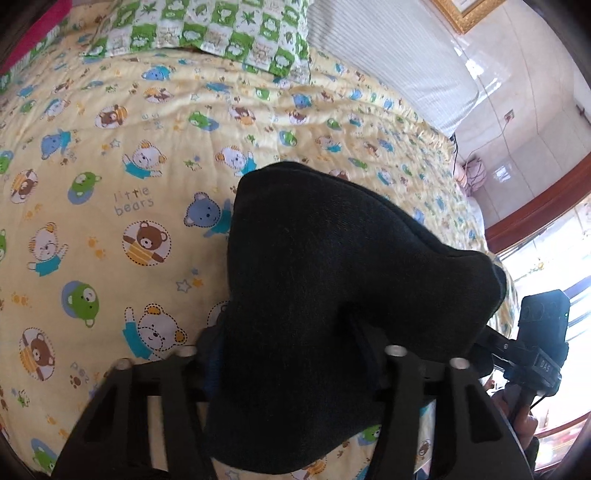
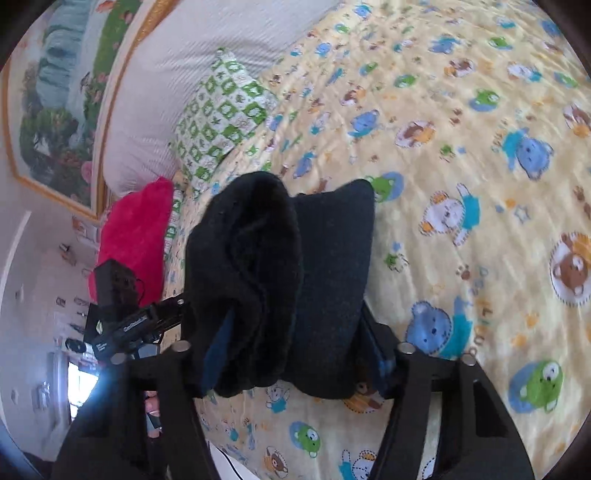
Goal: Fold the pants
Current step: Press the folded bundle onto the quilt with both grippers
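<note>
The black pants [image 1: 332, 280] are bunched and folded, held up above the bed between both grippers. In the left wrist view the cloth drapes over my left gripper [image 1: 291, 354] and hides its fingertips; the jaws are closed on the fabric. In the right wrist view the pants [image 2: 288, 280] hang as a thick folded bundle over my right gripper [image 2: 291, 350], whose jaws are also closed on the cloth. The other gripper shows at the frame edge in each view, at the right [image 1: 532, 354] and at the left [image 2: 122, 325].
A yellow bedsheet with cartoon bears [image 1: 110, 206] covers the bed below. A green and white checked pillow [image 1: 207, 29] and a white headboard cushion [image 1: 388, 62] lie at the head. A red pillow [image 2: 136, 232] lies beside them. A framed painting [image 2: 55, 99] hangs on the wall.
</note>
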The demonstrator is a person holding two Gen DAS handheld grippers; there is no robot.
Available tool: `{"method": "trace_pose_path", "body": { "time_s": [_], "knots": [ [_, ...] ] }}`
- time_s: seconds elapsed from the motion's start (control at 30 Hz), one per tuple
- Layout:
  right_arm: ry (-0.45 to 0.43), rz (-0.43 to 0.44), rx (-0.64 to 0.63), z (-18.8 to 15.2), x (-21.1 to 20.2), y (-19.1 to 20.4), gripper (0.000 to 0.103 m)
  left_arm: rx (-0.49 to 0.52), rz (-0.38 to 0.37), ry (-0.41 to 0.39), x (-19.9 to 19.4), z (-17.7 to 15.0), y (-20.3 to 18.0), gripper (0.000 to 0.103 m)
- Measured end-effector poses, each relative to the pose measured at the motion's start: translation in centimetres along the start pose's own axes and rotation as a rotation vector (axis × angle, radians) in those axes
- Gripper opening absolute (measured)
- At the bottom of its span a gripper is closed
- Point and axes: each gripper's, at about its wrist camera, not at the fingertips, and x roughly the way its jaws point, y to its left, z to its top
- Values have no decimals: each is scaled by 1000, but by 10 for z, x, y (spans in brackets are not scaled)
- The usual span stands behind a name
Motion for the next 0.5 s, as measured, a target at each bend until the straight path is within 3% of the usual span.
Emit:
{"method": "trace_pose_path", "body": {
  "time_s": [0.1, 0.2, 0.5],
  "knots": [
    [-6, 23, -27, 3, -4, 6, 50, -4, -2, -22, -8, -1, -3, 33],
    [-7, 20, -55, 6, -6, 12, 48, 0, 12, -46, -18, -3, -10, 29],
    [-26, 36, -153, 30, -9, 39, 46, 23, 65, -148, -55, 2, -24, 26]
  ]
}}
